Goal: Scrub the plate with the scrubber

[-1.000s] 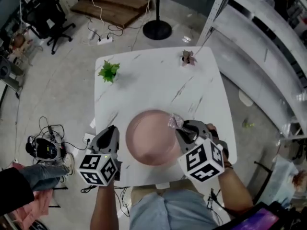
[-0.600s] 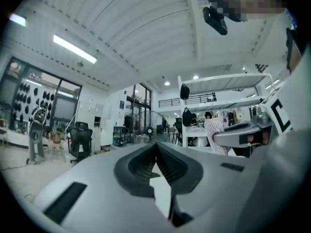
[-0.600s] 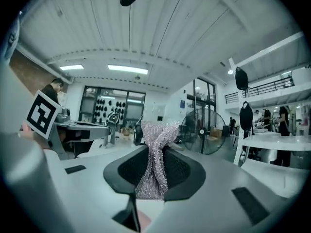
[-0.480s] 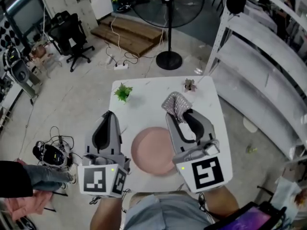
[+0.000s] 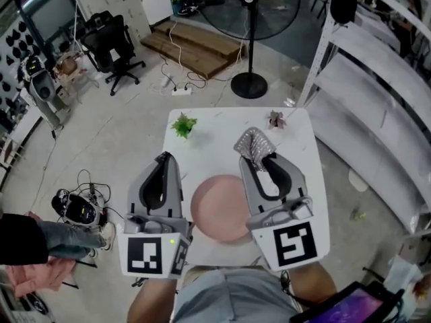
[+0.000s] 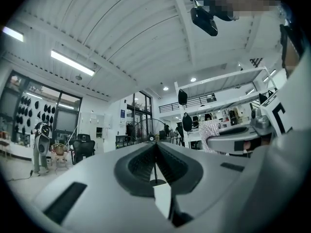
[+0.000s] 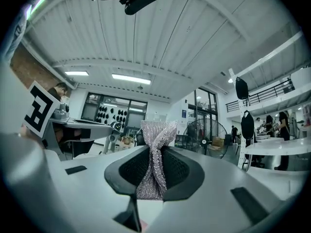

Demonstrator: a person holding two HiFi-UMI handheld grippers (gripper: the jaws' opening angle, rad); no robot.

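A round pink plate [image 5: 221,208] lies on the white marble table [image 5: 215,133], near its front edge. Both grippers are raised high above the table and point forward. My right gripper [image 5: 254,148] is shut on a silvery mesh scrubber [image 5: 252,145], which sticks out past the jaw tips; in the right gripper view the scrubber [image 7: 154,155] stands pinched between the jaws of the right gripper [image 7: 155,152]. My left gripper [image 5: 165,159] is shut with nothing in it; in the left gripper view the left gripper [image 6: 155,147] shows its jaws meeting along one line.
A small green plant [image 5: 183,124] stands at the table's far left corner and a small pinkish plant [image 5: 275,120] at the far right. A floor fan [image 5: 250,19], office chairs [image 5: 113,42], white shelving [image 5: 377,86] and a person's legs [image 5: 40,241] surround the table.
Both grippers have risen from beside the plate to high above the table, the right one keeping the scrubber. The head view has lifted and shows more of the room.
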